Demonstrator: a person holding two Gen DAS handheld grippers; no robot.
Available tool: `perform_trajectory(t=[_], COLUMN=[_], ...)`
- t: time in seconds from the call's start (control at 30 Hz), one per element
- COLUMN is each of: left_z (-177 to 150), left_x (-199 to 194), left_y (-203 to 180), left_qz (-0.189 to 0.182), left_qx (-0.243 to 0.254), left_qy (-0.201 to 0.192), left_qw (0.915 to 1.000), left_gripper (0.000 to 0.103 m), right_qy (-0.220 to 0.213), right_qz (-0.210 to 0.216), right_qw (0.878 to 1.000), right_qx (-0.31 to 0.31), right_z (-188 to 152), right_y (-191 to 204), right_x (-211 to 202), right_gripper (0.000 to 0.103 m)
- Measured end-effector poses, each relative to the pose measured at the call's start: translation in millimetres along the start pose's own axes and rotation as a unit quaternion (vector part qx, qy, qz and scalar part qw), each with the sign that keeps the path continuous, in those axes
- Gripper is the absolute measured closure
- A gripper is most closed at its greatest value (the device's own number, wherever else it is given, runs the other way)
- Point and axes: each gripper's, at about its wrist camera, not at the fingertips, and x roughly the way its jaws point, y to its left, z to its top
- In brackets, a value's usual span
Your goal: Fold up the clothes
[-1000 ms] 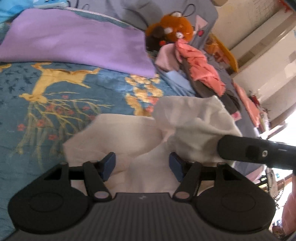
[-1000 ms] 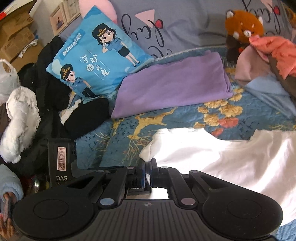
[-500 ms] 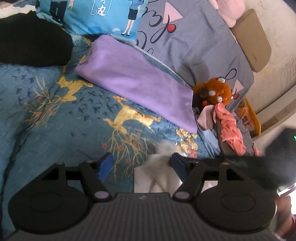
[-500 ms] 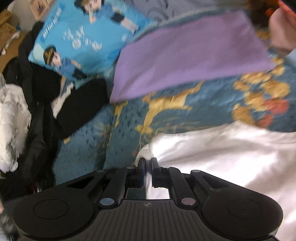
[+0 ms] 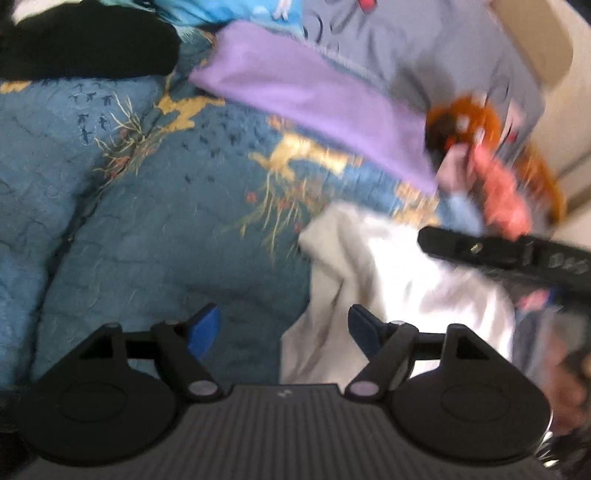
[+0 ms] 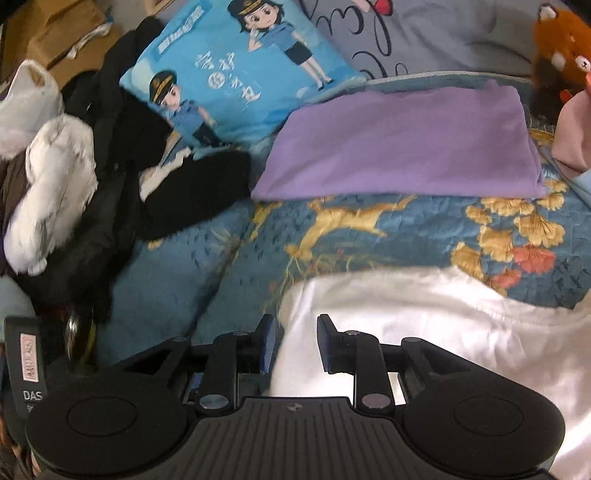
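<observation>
A white garment [image 6: 424, 325] lies on the blue patterned bedspread [image 6: 369, 236]. In the left wrist view it [image 5: 388, 273] lies bunched at the right. My left gripper [image 5: 284, 328] is open and empty above the bedspread, with the garment's left edge between its fingers. My right gripper [image 6: 293, 341] is open, its fingers either side of the garment's left corner, gripping nothing. The right gripper's body [image 5: 498, 254] shows as a black bar over the garment in the left wrist view. A folded purple garment [image 6: 402, 147] lies farther back on the bed.
A blue cartoon pillow [image 6: 236, 70] and a grey pillow [image 6: 424, 33] stand at the bed's head. Black and white clothes [image 6: 110, 177] are piled at the left. An orange plush toy [image 6: 561, 40] and pink clothes [image 5: 498, 192] lie at the right.
My right gripper was shut on the white garment's corner and has opened, letting it go. The left gripper has swung left and pulled back from the garment, staying open.
</observation>
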Motion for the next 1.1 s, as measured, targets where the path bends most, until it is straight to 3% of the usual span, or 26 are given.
perform_trajectory(t=[0.07,0.17,0.27,0.37,0.5,0.6,0.7,0.8,0.9,0.97,1.0,1.03,1.1], left_z=[-6,-10,-14,-19,-26,-30,-35,-37,-35,-33,-32,-31,-30], left_x=[6,12,15,11,5,3,5,7,4,-1,-4,-6,-9], left_y=[-11,-15,-14,-9,-2,-3,-13,-20,-15,-12,-10,-9,-6], left_qz=[0.036,0.059,0.057,0.045,0.055,0.078,0.118,0.136,0.129,0.123,0.121,0.118,0.112], left_qx=[0.030,0.049,0.056,0.046,0.028,0.029,0.054,0.075,0.061,0.049,0.044,0.039,0.032], left_qy=[0.012,0.022,0.032,0.037,0.035,0.033,0.035,0.035,0.029,0.019,0.013,0.008,0.001], left_qw=[0.9988,0.9968,0.9963,0.9972,0.9975,0.9960,0.9910,0.9873,0.9894,0.9910,0.9916,0.9922,0.9932], left_gripper=[0.023,0.023,0.026,0.041,0.043,0.043,0.043,0.042,0.041,0.037,0.037,0.035,0.034], right_qy=[0.000,-0.006,-0.014,-0.014,-0.001,-0.006,-0.013,-0.001,0.024,0.057,0.072,0.087,0.083], right_qz=[-0.001,0.008,0.006,0.010,0.035,0.036,-0.003,-0.042,-0.086,-0.092,-0.094,-0.095,-0.096], right_qw=[1.000,0.999,0.998,0.998,0.998,0.999,0.998,0.988,0.974,0.973,0.975,0.976,0.983], right_qx=[0.011,0.043,0.056,0.055,0.048,0.013,-0.059,-0.152,-0.210,-0.206,-0.190,-0.174,-0.135], right_z=[-8,-15,-20,-25,-26,-17,1,18,28,32,34,35,34], right_y=[-6,-16,-24,-28,-25,-10,14,40,54,52,48,44,32], right_x=[-2,-8,-16,-20,-10,1,16,36,60,77,83,89,86], right_gripper=[0.077,0.077,0.077,0.077,0.077,0.074,0.066,0.064,0.064,0.070,0.086,0.095,0.097])
